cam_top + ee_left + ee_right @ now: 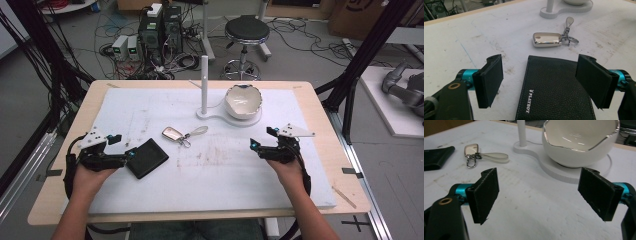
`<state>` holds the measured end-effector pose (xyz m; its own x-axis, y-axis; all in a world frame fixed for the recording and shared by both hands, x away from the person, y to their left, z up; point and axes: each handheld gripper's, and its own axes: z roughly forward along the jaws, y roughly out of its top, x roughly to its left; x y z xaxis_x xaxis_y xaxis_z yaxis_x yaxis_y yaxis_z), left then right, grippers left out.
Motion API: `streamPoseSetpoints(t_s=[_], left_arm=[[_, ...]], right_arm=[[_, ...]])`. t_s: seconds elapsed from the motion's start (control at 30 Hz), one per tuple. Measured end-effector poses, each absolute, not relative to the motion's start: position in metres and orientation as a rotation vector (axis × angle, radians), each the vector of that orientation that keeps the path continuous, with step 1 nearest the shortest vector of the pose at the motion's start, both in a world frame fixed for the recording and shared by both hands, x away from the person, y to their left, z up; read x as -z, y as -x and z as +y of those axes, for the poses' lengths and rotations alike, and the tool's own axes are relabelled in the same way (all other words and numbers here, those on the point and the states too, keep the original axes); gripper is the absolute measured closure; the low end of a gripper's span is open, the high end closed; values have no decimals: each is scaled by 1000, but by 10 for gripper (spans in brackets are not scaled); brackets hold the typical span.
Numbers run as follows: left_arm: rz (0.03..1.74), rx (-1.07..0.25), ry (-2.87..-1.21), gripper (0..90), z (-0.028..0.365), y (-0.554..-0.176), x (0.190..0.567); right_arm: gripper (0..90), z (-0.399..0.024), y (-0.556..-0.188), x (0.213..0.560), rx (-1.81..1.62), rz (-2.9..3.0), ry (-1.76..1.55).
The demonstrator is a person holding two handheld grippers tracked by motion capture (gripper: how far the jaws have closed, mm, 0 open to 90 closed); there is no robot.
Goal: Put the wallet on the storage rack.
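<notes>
Looking down from the high view, the white surface (pixel 215 170) carried a black wallet (pixel 146 158) at its left, a silver key fob (pixel 173 134) with a pale strap near the middle, and a white bowl (pixel 243 101) on a white stand (pixel 210 114) with an upright post at the far side. The left gripper (pixel 131 154) lay just beside the wallet; whether it touched was too small to tell. The right gripper (pixel 254 145) rested well apart from everything, a hand behind each.

In the left gripper view, the fingers (pixel 489 80) stood spread, the wallet (pixel 554 90) between them — its near end cut off by the frame, the right finger covering one edge. The key fob (pixel 547 40) lay beyond.

In the right gripper view, the fingers (pixel 485 195) were spread over bare surface. The bowl (pixel 580 142) sat ahead, its top cropped; the wallet (pixel 436 157) showed partly at the left edge.
</notes>
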<state>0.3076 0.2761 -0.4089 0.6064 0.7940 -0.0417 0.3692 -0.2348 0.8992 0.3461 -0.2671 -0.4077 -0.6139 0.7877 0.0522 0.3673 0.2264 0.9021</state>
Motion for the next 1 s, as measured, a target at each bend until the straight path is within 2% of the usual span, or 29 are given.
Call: streamPoseSetpoints(t_s=[0.17, 1.0], left_arm=[[940, -547, -1842, 221, 281, -301, 411], [1040, -624, -1794, 221, 323, -252, 414]], right_arm=[[172, -255, -351, 405, -1398, 2090, -1035], [171, -112, -390, 404, -1423, 2279, -847]])
